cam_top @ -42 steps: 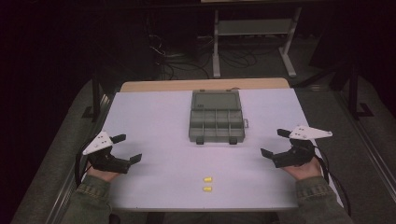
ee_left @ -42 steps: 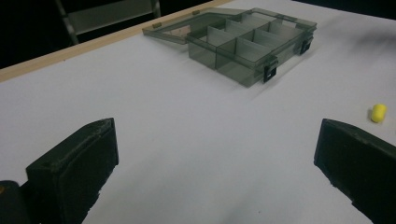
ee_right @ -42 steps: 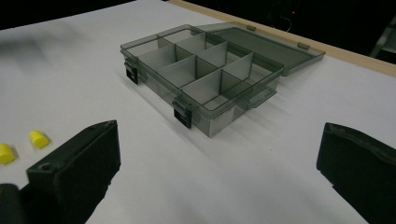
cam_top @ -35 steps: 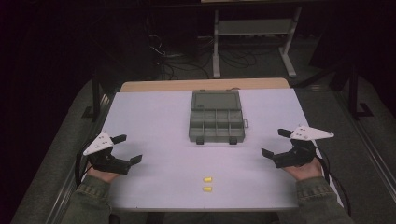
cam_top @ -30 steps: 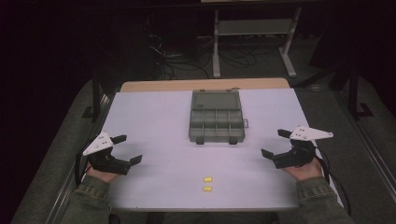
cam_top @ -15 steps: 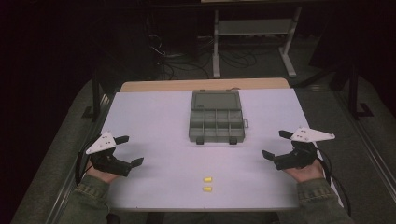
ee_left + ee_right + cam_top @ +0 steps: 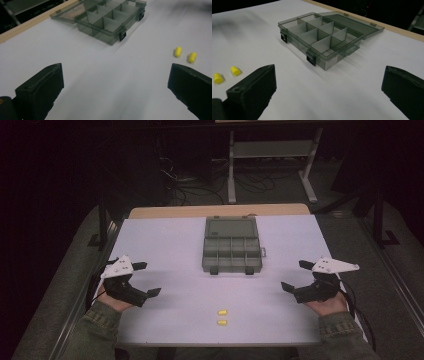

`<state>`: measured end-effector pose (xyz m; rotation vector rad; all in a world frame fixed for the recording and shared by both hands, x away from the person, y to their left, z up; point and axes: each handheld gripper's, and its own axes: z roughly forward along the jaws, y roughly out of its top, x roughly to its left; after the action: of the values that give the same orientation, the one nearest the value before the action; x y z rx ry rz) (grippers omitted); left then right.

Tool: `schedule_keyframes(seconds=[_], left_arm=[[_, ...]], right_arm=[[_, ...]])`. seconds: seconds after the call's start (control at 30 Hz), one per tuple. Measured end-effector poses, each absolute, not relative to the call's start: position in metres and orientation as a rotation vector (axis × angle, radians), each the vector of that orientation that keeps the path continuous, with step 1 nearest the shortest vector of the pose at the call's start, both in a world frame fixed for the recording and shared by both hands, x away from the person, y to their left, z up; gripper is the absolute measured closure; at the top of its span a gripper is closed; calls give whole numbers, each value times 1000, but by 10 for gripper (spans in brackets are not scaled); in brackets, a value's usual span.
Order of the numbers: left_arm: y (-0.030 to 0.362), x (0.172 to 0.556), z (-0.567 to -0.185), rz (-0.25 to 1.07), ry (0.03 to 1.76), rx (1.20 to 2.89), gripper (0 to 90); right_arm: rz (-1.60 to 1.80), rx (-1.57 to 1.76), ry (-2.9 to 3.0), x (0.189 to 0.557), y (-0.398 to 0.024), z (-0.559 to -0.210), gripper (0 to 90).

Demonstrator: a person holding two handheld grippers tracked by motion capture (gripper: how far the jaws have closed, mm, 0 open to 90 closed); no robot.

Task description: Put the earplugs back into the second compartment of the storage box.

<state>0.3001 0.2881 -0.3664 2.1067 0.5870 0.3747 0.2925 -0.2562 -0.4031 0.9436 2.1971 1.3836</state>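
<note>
A grey see-through compartment box (image 7: 231, 251) (image 7: 110, 22) (image 7: 319, 37) lies open at the middle of the white table (image 7: 165, 240), its lid folded back flat toward the far side. Two small yellow earplugs (image 7: 222, 312) (image 7: 221, 322) (image 7: 177, 51) (image 7: 235, 70) lie side by side near the front edge. My left gripper (image 7: 146, 279) rests open at the table's left, well apart from both. My right gripper (image 7: 296, 275) is open at the right side. Nothing sits between either pair of jaws.
A wooden strip (image 7: 220, 211) edges the table's far side. Beyond it, in the dark, stand a metal shelf frame (image 7: 272, 155) and loose cables (image 7: 195, 190) on the floor. Grey floor flanks the table left and right.
My left gripper has shifted slightly forward and rightward onto the table. The right gripper has barely moved. The box and earplugs are where they were.
</note>
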Motion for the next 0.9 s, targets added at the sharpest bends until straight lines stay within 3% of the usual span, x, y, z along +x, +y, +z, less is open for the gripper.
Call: schedule_keyframes(seconds=[0.9], left_arm=[[221,314,-360,263,407,2246,5]], right_arm=[[1376,921,2209,291,-254,-403,0]])
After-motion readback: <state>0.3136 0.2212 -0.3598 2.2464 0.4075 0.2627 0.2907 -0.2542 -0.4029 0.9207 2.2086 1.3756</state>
